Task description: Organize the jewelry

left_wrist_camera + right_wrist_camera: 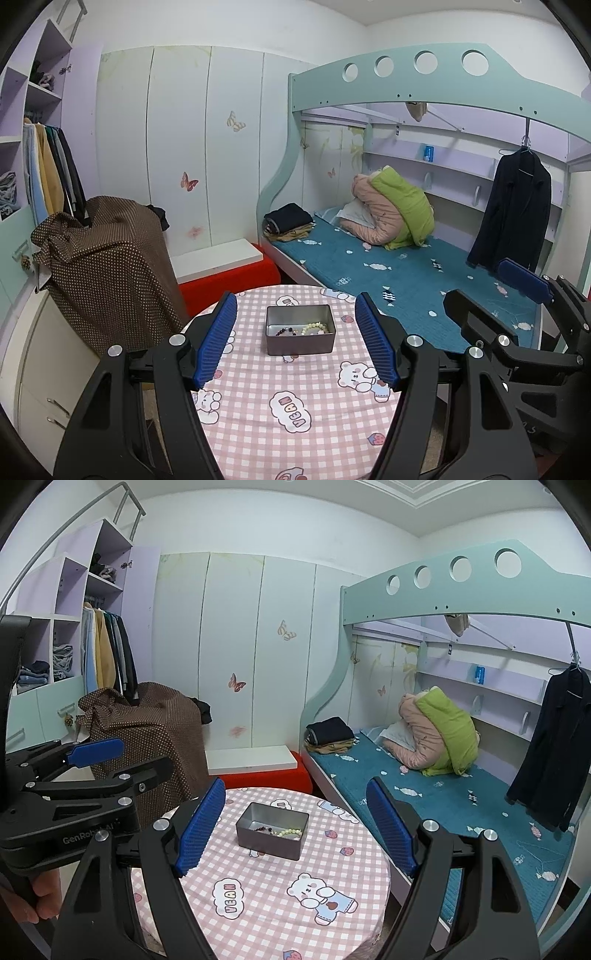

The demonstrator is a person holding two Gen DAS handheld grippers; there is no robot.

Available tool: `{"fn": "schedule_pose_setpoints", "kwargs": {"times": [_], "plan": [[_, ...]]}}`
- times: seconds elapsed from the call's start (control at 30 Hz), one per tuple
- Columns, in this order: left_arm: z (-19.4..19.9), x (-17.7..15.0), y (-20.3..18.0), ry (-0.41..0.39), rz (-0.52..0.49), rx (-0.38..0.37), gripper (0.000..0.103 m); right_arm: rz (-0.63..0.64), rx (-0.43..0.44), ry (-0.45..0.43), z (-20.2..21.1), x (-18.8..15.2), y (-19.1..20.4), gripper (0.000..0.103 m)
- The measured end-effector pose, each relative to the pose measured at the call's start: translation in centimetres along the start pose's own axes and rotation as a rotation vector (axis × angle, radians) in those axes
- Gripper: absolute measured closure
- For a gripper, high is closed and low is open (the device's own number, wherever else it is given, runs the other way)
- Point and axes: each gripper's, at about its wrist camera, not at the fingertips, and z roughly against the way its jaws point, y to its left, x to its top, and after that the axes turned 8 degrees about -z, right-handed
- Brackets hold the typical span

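Note:
A grey metal tin (300,348) (271,843) stands open on the round table with the pink checked cloth (295,406) (280,886). Inside lie a pale green bead bracelet (315,328) (291,832) and a dark bead bracelet (286,331) (263,828). My left gripper (297,306) is open and empty, held above the table short of the tin. My right gripper (297,794) is open and empty, also short of the tin. Each gripper shows at the edge of the other's view, the right (524,284) and the left (99,753).
A bunk bed with a blue mattress (406,266) stands right of the table, with folded clothes and a rolled quilt on it. A dark coat (513,214) hangs from its frame. A chair draped in brown dotted cloth (107,266) and a red stool (229,277) stand behind the table.

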Motion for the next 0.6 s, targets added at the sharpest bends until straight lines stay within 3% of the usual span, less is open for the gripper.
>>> {"fn": "schedule_pose_setpoints", "kwargs": {"times": [0.6], "plan": [[-0.29, -0.46, 0.02, 0.012, 0.002, 0.022, 0.035, 0.002, 0.008, 0.032, -0.51, -0.25, 0.14, 0.027]]}}
